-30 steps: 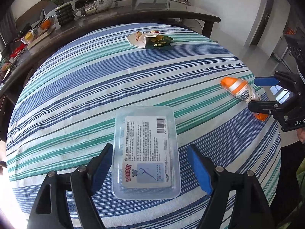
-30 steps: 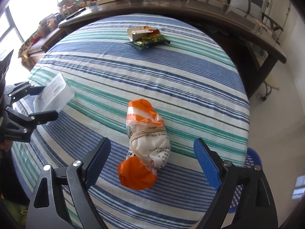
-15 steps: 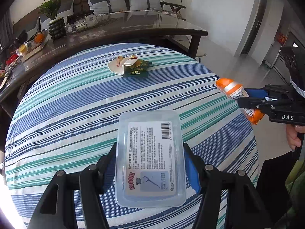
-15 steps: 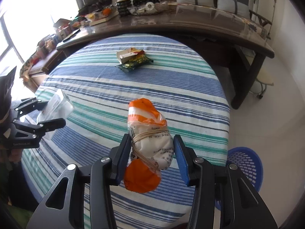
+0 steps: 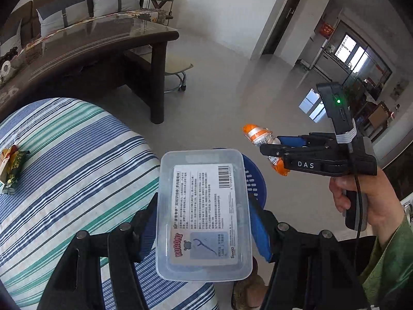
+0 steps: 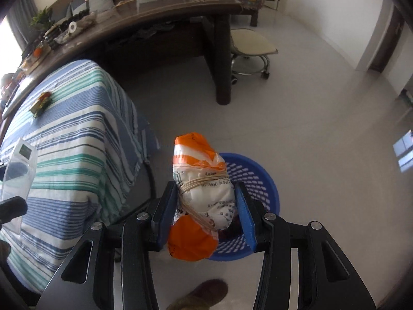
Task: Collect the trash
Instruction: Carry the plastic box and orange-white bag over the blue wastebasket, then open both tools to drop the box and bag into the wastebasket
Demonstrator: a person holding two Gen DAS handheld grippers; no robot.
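My left gripper (image 5: 204, 222) is shut on a clear plastic box (image 5: 204, 214) with a printed label, held in the air past the table's edge. My right gripper (image 6: 206, 209) is shut on an orange-and-white bag bundle (image 6: 201, 193) tied with string, hanging over a blue perforated basket (image 6: 255, 178) on the floor. In the left wrist view the bundle (image 5: 258, 134) and the right gripper (image 5: 273, 146) show to the right, held by a hand (image 5: 371, 201), with the basket (image 5: 254, 180) partly hidden behind the box. The box (image 6: 18, 165) appears at the left edge of the right wrist view.
A striped tablecloth (image 5: 64, 160) covers the round table, with snack wrappers (image 5: 10, 165) lying on it. Behind it stands a dark curved table (image 6: 160, 18), and a wheeled stool (image 6: 250, 54) beside its leg. A slipper (image 6: 198, 294) is on the grey floor near the basket.
Both grippers closed on their items, lifted them off the table and swung right, out over the floor and the blue basket.
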